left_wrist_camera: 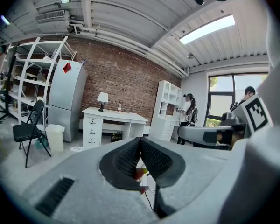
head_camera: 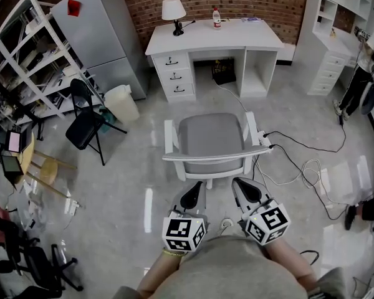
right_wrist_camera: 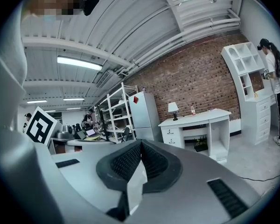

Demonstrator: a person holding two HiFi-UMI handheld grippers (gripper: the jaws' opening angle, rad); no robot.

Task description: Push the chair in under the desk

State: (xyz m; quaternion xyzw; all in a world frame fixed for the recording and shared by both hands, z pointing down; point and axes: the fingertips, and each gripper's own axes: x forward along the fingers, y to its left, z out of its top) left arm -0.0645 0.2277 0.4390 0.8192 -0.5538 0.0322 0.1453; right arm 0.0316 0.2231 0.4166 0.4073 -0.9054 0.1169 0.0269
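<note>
A white chair with a grey seat [head_camera: 210,137] stands on the floor a short way in front of the white desk [head_camera: 215,37], its backrest rail [head_camera: 207,159] towards me. My left gripper [head_camera: 195,185] and right gripper [head_camera: 238,183] are side by side just behind that rail, both shut with nothing between their pads; the tips reach the backrest. In the left gripper view the shut left gripper [left_wrist_camera: 140,143] points at the desk [left_wrist_camera: 113,118]. The right gripper view shows the right gripper [right_wrist_camera: 140,147] shut, with the desk [right_wrist_camera: 200,119] ahead. The chair is hidden below the jaws there.
A power strip with cables [head_camera: 266,143] lies on the floor right of the chair. A black folding chair [head_camera: 84,123], a white bin [head_camera: 121,103] and a fridge [head_camera: 96,27] are at the left. A white cabinet [head_camera: 336,36] and a person [head_camera: 361,67] are at the right.
</note>
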